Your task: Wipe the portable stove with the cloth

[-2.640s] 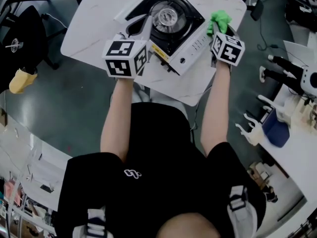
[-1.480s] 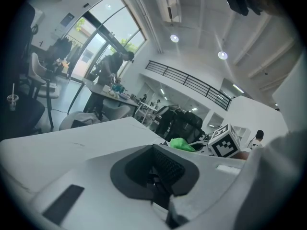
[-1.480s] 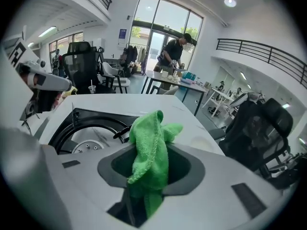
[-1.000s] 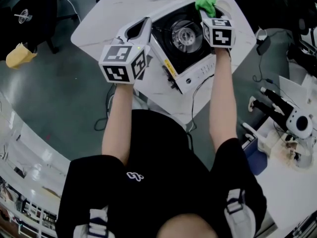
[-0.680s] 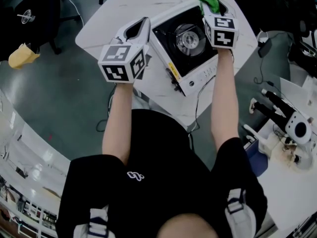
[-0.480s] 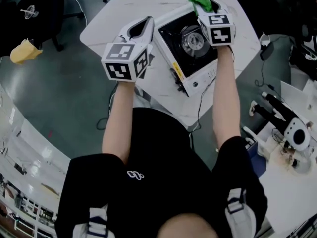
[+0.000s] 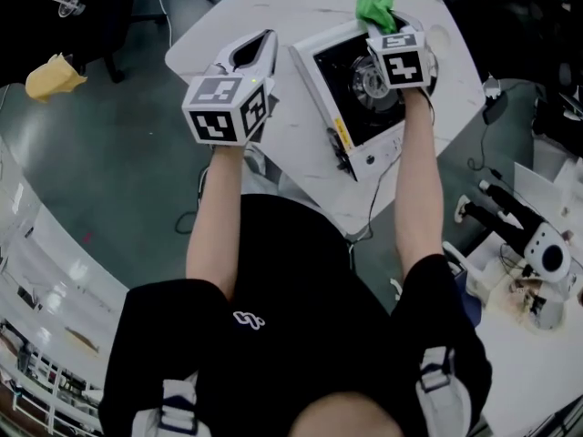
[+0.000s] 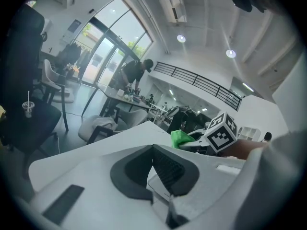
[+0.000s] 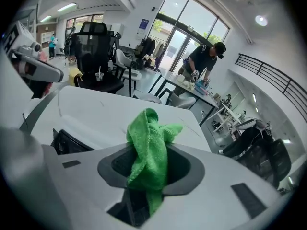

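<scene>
The portable stove (image 7: pixel 360 89), white with a black top and a round burner, sits on the white table (image 7: pixel 291 144). My right gripper (image 7: pixel 386 27) is over the stove's far edge, shut on the green cloth (image 7: pixel 374 8). In the right gripper view the cloth (image 9: pixel 152 128) bunches up between the jaws of the right gripper (image 9: pixel 149 171), with the stove's dark top (image 9: pixel 67 140) at the left. My left gripper (image 7: pixel 262 42) hovers over the table left of the stove. Its jaws (image 8: pixel 153 150) meet with nothing between them, and the cloth (image 8: pixel 181 139) shows beyond.
A cable (image 7: pixel 372 198) hangs off the table's near edge. A black chair (image 7: pixel 64 7) and a yellow object (image 7: pixel 53 75) stand on the floor at the left. A second white table with robot parts (image 7: pixel 537 262) is at the right. A person (image 9: pixel 204 61) works far behind.
My right gripper carried the cloth from the stove's right side to its far edge and has stayed near there for the last second. The left gripper keeps its place left of the stove.
</scene>
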Available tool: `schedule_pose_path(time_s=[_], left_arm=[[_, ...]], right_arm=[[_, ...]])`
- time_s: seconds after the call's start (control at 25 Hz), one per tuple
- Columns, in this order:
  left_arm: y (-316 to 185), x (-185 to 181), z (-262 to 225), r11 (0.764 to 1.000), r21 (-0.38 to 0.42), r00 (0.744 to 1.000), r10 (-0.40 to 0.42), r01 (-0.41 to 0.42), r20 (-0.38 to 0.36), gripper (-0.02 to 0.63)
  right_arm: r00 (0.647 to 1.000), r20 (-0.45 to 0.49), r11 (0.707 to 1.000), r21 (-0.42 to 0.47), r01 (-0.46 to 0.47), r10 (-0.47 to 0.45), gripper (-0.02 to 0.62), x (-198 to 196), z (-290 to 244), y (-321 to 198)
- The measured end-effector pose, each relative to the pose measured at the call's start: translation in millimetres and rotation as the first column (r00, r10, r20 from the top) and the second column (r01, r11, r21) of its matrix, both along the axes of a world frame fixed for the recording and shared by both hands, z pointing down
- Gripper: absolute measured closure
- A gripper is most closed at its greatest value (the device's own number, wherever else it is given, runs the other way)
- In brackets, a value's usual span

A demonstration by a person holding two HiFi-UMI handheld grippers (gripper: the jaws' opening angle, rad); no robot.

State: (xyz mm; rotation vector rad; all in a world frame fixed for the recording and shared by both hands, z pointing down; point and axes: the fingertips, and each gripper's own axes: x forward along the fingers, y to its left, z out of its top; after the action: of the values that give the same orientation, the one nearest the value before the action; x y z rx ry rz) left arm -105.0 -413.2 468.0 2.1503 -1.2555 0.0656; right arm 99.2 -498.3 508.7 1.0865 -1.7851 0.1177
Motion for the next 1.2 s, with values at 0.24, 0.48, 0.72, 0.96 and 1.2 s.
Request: schedule_pose_path(time_s=[0.24, 0.48, 0.72, 0.96, 1.2], left_arm=[[1.3, -1.8, -2.8, 1.0, 0.005, 1.0, 0.011, -0.011, -0.006, 0.611], [5.4, 0.6, -3.7, 1.0, 0.008, 1.0, 0.021, -0.021, -0.014, 0.611], [12.1, -8.0, -7.3, 1.0, 0.007, 1.0, 0.01, -0.01, -0.009, 0.611], [19.3, -14.7, -9.6, 1.0, 0.008, 1.0, 0.003, -0.002, -0.006, 0.611], [30.8, -14.7, -12.4, 1.0, 0.011, 1.0, 0.001, -0.001, -0.018, 0.611]], right_arm=[[0.997, 0.049, 0.998, -0.018, 0.063, -0.062, 0.469, -27.1, 0.1, 21.8], [0.984, 0.122, 0.99, -0.04, 0.137, -0.131, 0.469, -65.3, 3.4, 44.1], [0.953, 0.177, 0.96, -0.094, 0.265, -0.246, 0.469, -98.1, 2.7, 68.9], [0.919, 0.288, 0.962, 0.044, 0.27, -0.271, 0.468, -127.5, -24.1, 73.9], [0.898, 0.328, 0.956, 0.117, 0.269, -0.293, 0.468, -139.9, -45.9, 102.1]])
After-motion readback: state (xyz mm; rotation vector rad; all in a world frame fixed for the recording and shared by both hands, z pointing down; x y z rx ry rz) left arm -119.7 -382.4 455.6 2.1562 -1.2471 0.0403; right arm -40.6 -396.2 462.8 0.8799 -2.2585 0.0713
